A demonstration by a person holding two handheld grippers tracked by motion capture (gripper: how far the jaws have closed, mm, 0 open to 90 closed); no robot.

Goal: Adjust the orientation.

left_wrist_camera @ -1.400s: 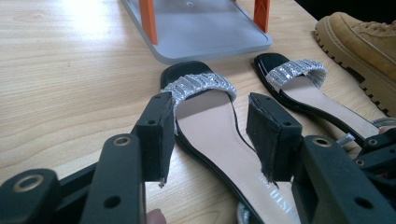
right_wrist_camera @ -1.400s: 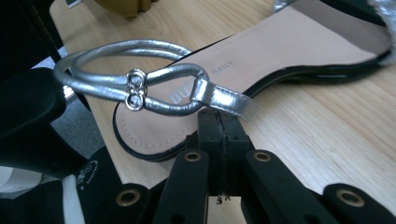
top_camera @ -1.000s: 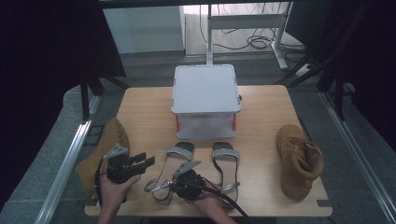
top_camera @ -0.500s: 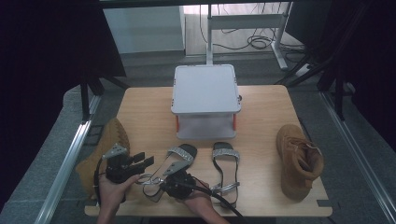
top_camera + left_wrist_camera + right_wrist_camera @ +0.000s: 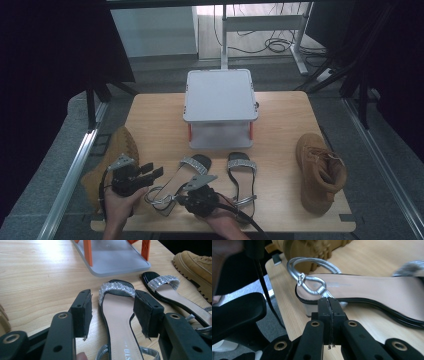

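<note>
Two black sandals with glittery silver toe bands lie at the table's front. The left sandal (image 5: 187, 172) (image 5: 117, 315) (image 5: 374, 287) lies slanted, heel toward the left. My right gripper (image 5: 178, 197) (image 5: 329, 307) is at that heel, jaws pressed together on the edge by the silver ankle strap (image 5: 312, 285). My left gripper (image 5: 152, 172) (image 5: 112, 307) is open, its jaws either side of the same sandal's toe band without touching. The right sandal (image 5: 241, 177) (image 5: 170, 292) lies straight beside it.
A grey two-level stand (image 5: 220, 95) (image 5: 117, 257) with orange legs sits mid-table behind the sandals. One tan boot (image 5: 320, 172) (image 5: 197, 262) stands at the right. Another tan boot (image 5: 117, 150) (image 5: 312, 247) lies at the left edge by my left hand. The wooden table (image 5: 160, 120) ends just behind both grippers.
The left sandal's heel has swung left with my right gripper, so the sandal now lies more slanted. My left gripper has stayed open beside it.
</note>
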